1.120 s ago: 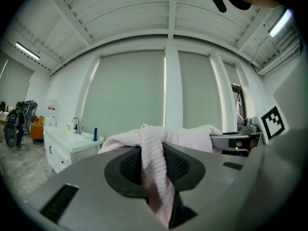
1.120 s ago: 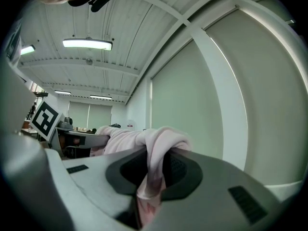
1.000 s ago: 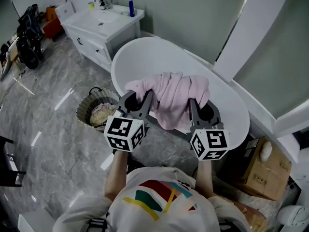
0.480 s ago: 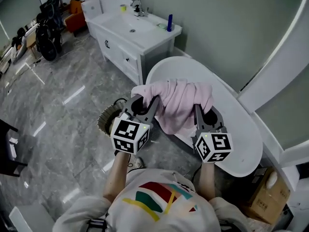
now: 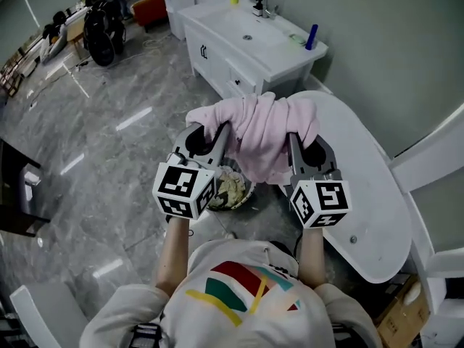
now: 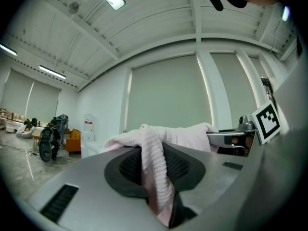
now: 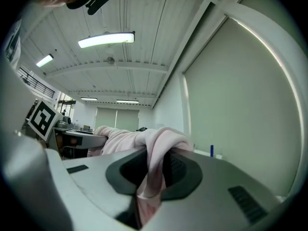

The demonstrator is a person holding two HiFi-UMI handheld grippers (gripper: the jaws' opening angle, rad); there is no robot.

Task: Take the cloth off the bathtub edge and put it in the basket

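A pink cloth [image 5: 262, 130] hangs in the air between my two grippers, clear of the white bathtub [image 5: 377, 194]. My left gripper [image 5: 217, 127] is shut on the cloth's left end, and a ribbed fold of the cloth [image 6: 156, 174] is pinched between its jaws. My right gripper [image 5: 293, 132] is shut on the right end, with the cloth [image 7: 151, 170] draped down between its jaws. The woven basket [image 5: 230, 188] stands on the floor below the cloth, partly hidden by the left gripper, with pale fabric inside.
A white vanity [image 5: 254, 46] with a sink, a tap and a blue bottle [image 5: 312, 37] stands beyond the tub. Grey marble floor [image 5: 101, 158] spreads to the left. Black bags [image 5: 101, 20] sit at the far left.
The person has turned left with the cloth held in both grippers. The basket has come from the left of the grippers to right beneath them, and the tub now lies to the right.
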